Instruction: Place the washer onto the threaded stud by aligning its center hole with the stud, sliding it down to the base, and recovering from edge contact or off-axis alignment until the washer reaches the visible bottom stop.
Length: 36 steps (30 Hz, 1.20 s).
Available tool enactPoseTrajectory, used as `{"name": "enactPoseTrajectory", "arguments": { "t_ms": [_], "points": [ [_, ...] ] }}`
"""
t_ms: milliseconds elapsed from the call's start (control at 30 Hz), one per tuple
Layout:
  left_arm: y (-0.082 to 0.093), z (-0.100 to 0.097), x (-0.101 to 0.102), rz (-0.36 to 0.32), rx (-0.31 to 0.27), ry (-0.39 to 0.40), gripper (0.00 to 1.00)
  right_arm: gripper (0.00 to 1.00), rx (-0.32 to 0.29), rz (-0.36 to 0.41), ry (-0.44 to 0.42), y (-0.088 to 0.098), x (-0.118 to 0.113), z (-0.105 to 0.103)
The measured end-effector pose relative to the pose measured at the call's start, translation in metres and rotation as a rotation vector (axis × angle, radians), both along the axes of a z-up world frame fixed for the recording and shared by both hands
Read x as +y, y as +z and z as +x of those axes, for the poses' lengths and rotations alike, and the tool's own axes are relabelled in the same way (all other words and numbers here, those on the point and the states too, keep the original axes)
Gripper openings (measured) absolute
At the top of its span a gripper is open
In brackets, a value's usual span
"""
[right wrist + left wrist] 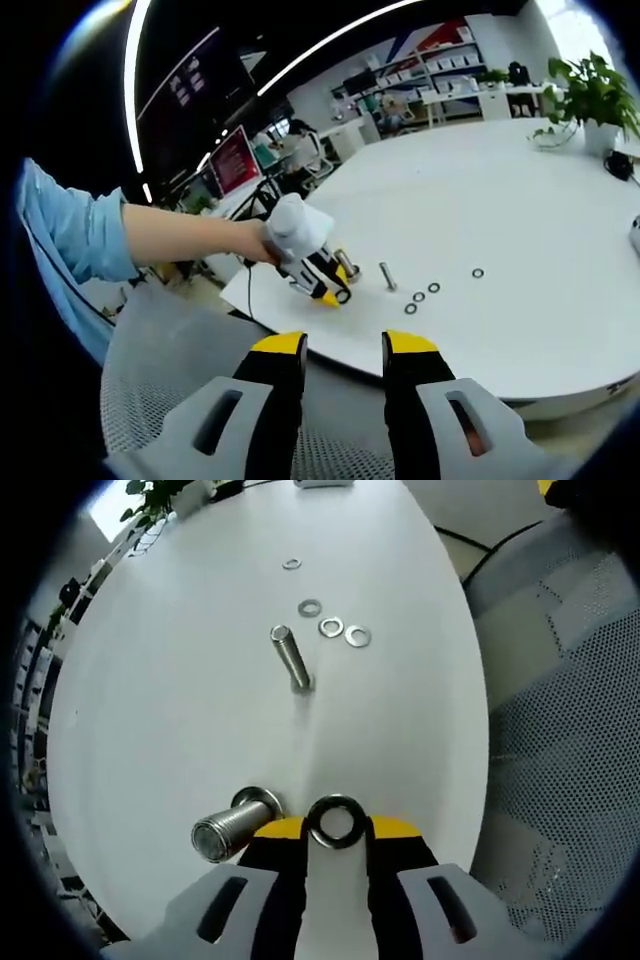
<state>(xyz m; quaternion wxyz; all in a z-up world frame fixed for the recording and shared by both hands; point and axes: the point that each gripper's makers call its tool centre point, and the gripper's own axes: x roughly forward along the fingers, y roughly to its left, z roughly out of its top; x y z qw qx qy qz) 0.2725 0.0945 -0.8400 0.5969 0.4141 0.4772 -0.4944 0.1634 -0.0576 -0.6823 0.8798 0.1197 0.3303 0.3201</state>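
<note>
Washer [336, 822] sits pinched flat between the yellow tips of the left gripper [336, 830], its round hole facing the camera in the left gripper view. The jaws are closed on its rim. Just to the left of it stands a thick threaded stud [224, 832] on a wide round base, tilted toward the camera by the lens; washer and stud are close beside each other, and the washer is not over the stud's top. Farther out on the white table [180, 680] a thinner bolt [290, 658] stands upright, and beyond it lie four loose washers [330, 627], three in a short row and one farther off.

In the right gripper view the right gripper [343, 350] hangs off the table edge over a mesh chair seat [160, 400], jaws apart and holding nothing. The left gripper [330, 292] shows there too, held by a hand [255, 243] with a light blue sleeve [70, 235], low over the near edge of the table by the stud [348, 264]. A potted plant [595, 100] stands at the far side.
</note>
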Motion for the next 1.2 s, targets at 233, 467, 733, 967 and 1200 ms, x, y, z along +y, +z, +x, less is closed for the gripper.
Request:
{"name": "enactPoseTrajectory", "arguments": {
  "t_ms": [233,467,733,967,1200],
  "points": [
    [0.003,0.003,0.001,-0.029,-0.088,0.018,0.19,0.32,-0.001,0.002,-0.001,0.0,0.0,0.0],
    [0.006,0.002,0.011,-0.027,-0.097,0.028,0.19,0.32,0.002,-0.001,0.005,0.0,0.001,0.0],
    [0.024,0.003,0.02,-0.069,-0.102,0.081,0.19,0.31,0.003,-0.003,0.012,0.0,0.001,-0.001],
    [0.048,0.006,0.014,-0.102,-0.135,0.084,0.19,0.31,-0.001,-0.001,0.009,0.001,0.001,-0.001],
    [0.074,0.008,0.004,-0.129,-0.167,0.055,0.19,0.31,-0.004,0.003,0.007,0.001,0.001,-0.001]
  ]
}}
